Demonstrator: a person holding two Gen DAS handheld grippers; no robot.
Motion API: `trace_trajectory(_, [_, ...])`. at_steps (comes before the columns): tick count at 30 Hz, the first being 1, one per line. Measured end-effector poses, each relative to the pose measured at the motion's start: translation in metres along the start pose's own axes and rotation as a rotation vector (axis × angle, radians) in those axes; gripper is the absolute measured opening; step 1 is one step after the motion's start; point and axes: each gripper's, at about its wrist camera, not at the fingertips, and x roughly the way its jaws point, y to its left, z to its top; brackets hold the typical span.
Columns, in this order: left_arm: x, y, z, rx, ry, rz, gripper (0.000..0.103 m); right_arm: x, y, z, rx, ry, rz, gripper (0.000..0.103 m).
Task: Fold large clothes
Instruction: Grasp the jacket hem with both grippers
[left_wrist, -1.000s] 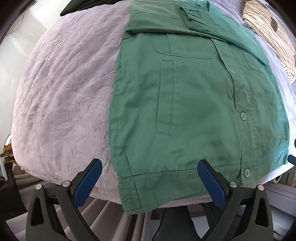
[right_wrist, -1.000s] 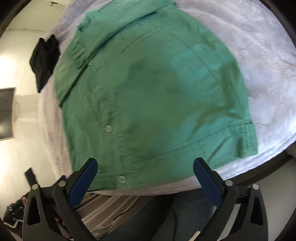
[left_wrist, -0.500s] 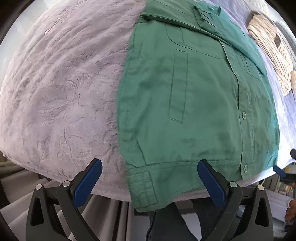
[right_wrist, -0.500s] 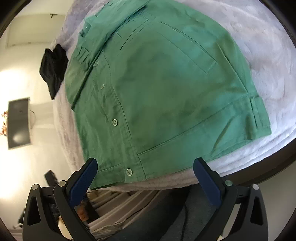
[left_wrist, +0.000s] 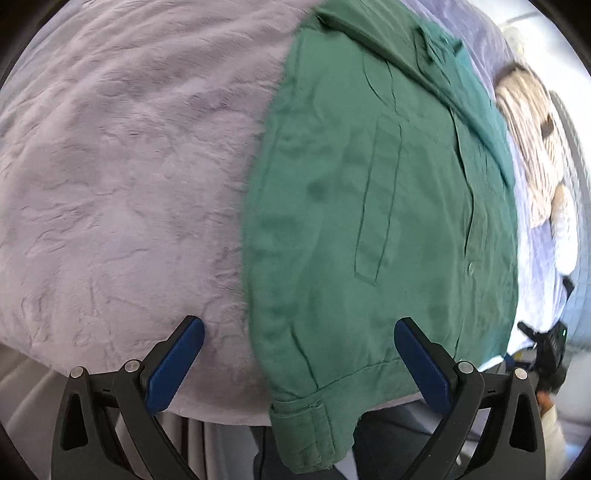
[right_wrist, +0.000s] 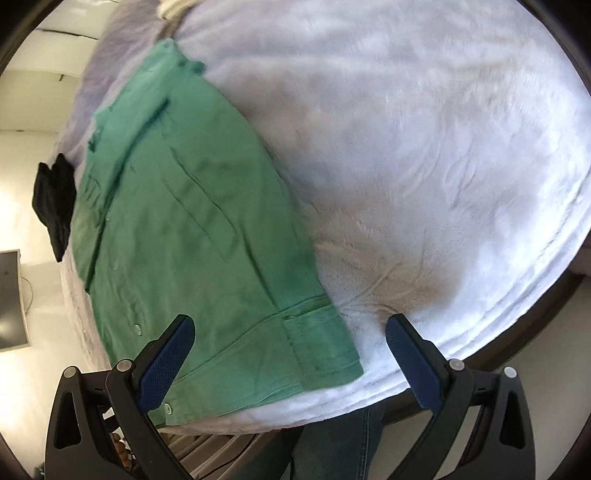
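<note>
A green button-up shirt (left_wrist: 369, 206) lies flat on a pale lilac plush bed cover (left_wrist: 122, 177), sleeves folded in, hem toward me. My left gripper (left_wrist: 299, 354) hangs open just above the shirt's near left hem corner, whose tab (left_wrist: 310, 432) droops over the bed edge. In the right wrist view the same shirt (right_wrist: 192, 229) fills the left half, and my right gripper (right_wrist: 288, 350) stands open over its near right hem corner (right_wrist: 325, 350). Neither gripper holds cloth.
A cream knitted item (left_wrist: 532, 147) lies on the bed beyond the shirt's right side. A black garment (right_wrist: 55, 206) sits at the far left bed edge. A wall screen (right_wrist: 13, 299) is at the left. A person's dark trousers (right_wrist: 332, 443) stand at the bed's near edge.
Both grippers have spread apart: the left swung left toward the shirt's left hem corner, the right swung right toward the right hem corner. Both stayed open, and the shirt has not moved.
</note>
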Motion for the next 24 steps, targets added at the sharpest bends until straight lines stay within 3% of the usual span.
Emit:
trace_trajectory(3, [0.003, -0.008, -0.004, 0.039, 0.02, -0.022, 0.103, 0.012, 0.008, -0.005, 0.006, 0.046, 0.088, 0.103])
trace_trajectory(8, [0.01, -0.02, -0.012, 0.075, 0.067, -0.093, 0.103, 0.005, 0.031, -0.012, -0.022, 0.061, 0.33, 0.103])
trace_trajectory(13, [0.02, -0.028, -0.018, 0.119, 0.094, -0.082, 0.103, 0.009, 0.028, -0.011, 0.005, 0.067, 0.295, 0.103])
trace_trajectory(15, [0.023, -0.034, -0.018, 0.117, 0.089, -0.054, 0.093, 0.013, 0.021, -0.011, 0.034, 0.072, 0.281, 0.103])
trace_trajectory(17, [0.026, -0.04, -0.018, 0.115, 0.086, -0.008, 0.052, 0.014, 0.015, -0.01, 0.059, 0.077, 0.271, 0.099])
trace_trajectory(18, [0.025, -0.04, -0.018, 0.116, 0.089, -0.026, 0.041, 0.015, 0.012, -0.009, 0.073, 0.082, 0.265, 0.093])
trace_trajectory(19, [0.023, -0.039, -0.017, 0.114, 0.078, -0.051, 0.022, 0.016, 0.009, -0.008, 0.09, 0.09, 0.255, 0.06])
trace_trajectory(20, [0.018, -0.04, -0.016, 0.109, 0.07, -0.086, 0.018, 0.017, 0.006, -0.007, 0.105, 0.103, 0.242, 0.005])
trace_trajectory(22, [0.006, -0.041, -0.012, 0.089, 0.051, -0.146, 0.014, 0.021, 0.004, -0.002, 0.132, 0.135, 0.24, 0.007])
trace_trajectory(24, [-0.013, -0.042, -0.006, 0.05, 0.013, -0.227, 0.014, 0.014, 0.013, 0.003, 0.103, 0.135, 0.309, 0.007])
